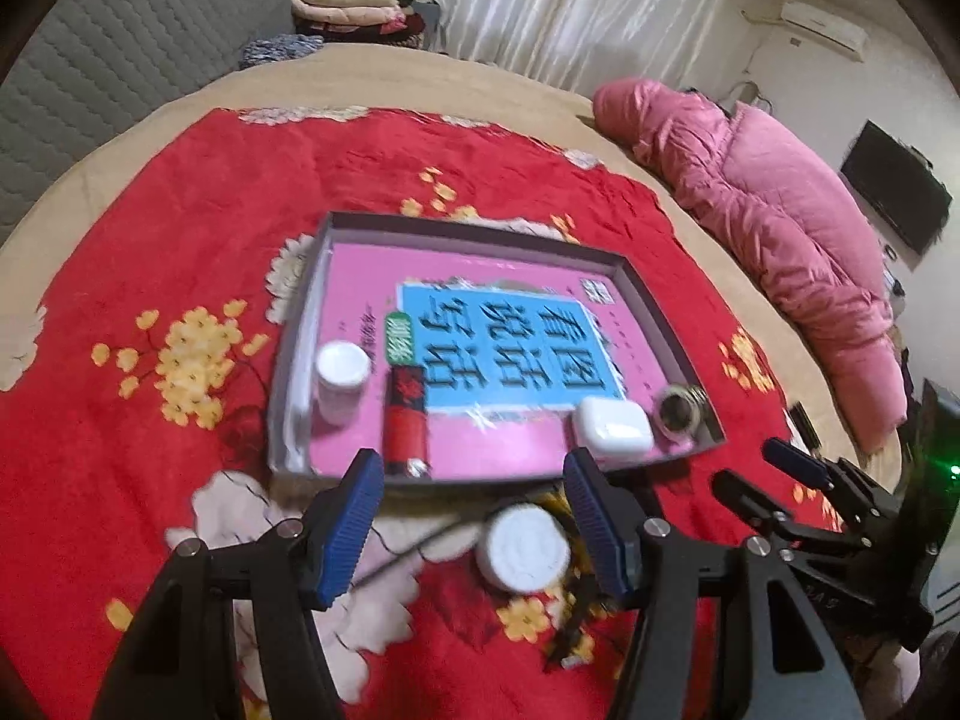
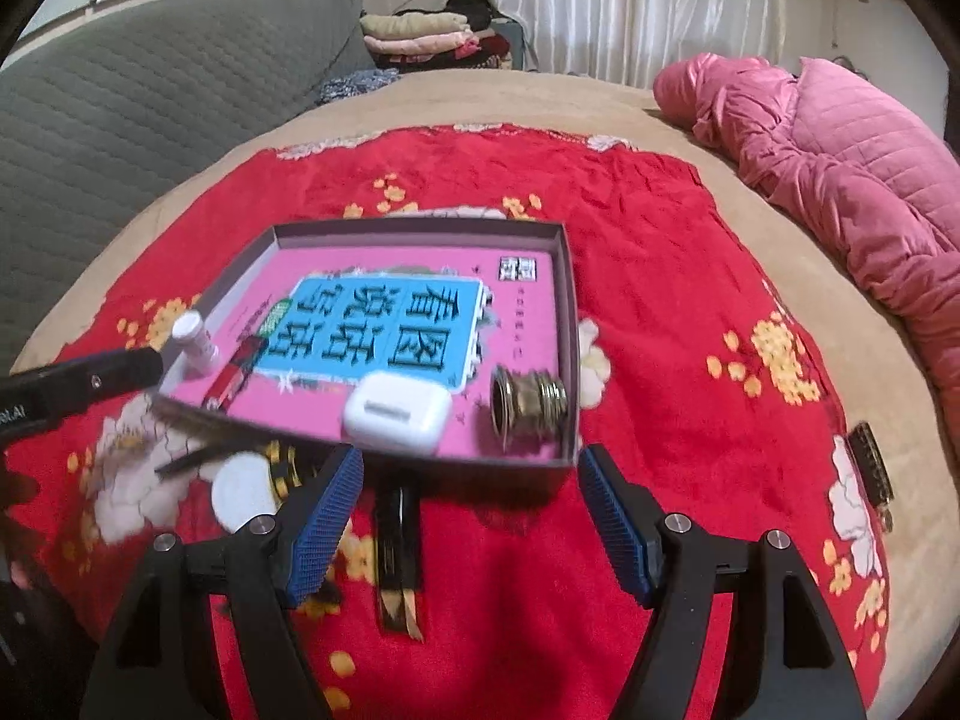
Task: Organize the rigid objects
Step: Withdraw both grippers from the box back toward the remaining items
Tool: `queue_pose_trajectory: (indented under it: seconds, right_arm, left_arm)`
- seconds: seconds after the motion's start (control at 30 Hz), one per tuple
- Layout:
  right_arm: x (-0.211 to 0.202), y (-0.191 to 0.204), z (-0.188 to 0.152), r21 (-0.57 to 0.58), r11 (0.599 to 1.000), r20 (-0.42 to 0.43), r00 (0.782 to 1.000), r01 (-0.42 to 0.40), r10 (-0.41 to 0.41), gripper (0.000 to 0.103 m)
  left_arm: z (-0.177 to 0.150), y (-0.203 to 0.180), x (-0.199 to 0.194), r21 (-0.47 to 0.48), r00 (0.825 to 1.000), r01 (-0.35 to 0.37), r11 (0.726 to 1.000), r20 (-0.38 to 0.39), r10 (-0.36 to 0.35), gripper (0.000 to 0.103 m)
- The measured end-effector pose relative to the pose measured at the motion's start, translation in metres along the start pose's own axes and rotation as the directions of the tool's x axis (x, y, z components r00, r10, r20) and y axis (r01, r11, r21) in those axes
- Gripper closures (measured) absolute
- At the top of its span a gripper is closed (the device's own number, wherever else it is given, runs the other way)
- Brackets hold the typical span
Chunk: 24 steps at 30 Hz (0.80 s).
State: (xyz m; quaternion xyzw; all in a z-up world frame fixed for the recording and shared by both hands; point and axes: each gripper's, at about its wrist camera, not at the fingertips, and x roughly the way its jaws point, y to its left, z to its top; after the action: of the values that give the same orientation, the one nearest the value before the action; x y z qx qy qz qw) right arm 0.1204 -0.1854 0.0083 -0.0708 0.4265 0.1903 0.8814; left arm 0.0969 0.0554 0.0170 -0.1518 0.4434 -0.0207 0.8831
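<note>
The tray [image 1: 654, 300], a shallow grey cardboard box, sits on a red fleece blanket [image 1: 180, 228] printed with yellow and white flowers. A glossy pink book [image 1: 360, 267] with a blue title panel lines its floor. Along the near edge, on the book, stand a small white bottle [image 1: 342, 381] with a round cap, a red and black lighter [image 1: 407, 423] lying flat, a smooth white earbud case [image 1: 612, 427] and a ribbed brass fitting [image 1: 681, 411] in the right corner.

Only the left wrist view shows the flat white ridged cap [image 1: 523, 546] clearly, lying on the blanket just outside the tray, between the spread fingers of the left gripper [image 1: 474, 531], which is released and grasps nothing. A thin dark cord [image 1: 408, 549] trails beside the cap. The right gripper [image 1: 762, 471] appears at the far right.

Only the right wrist view shows a slim black glossy strip with a gold tip [image 2: 397, 558] lying on the blanket between the wide-open, empty fingers of the right gripper [image 2: 471, 525], and a small dark ridged piece [image 2: 871, 471] well apart on the right. The brass fitting [image 2: 528, 405] lies on its side there. A pink quilted jacket [image 2: 840, 138] rests on the tan bedcover [image 2: 540, 99].
</note>
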Motion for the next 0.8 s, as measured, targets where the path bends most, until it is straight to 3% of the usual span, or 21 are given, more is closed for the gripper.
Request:
queue_pose_trajectory:
  seconds: [0.4,0.8]
  right_arm:
    - [0.009,0.002,-0.027,0.000,1.000,-0.077,0.997,-0.018,0.017,0.028]
    - [0.010,0.004,-0.029,0.002,0.999,-0.093,0.995,-0.034,0.034,0.028]
  left_arm:
    - [-0.055,-0.038,0.013,0.111,0.989,0.015,0.994,-0.147,0.002,0.041]
    - [-0.077,-0.045,0.029,0.160,0.975,0.011,0.987,-0.219,0.025,0.041]
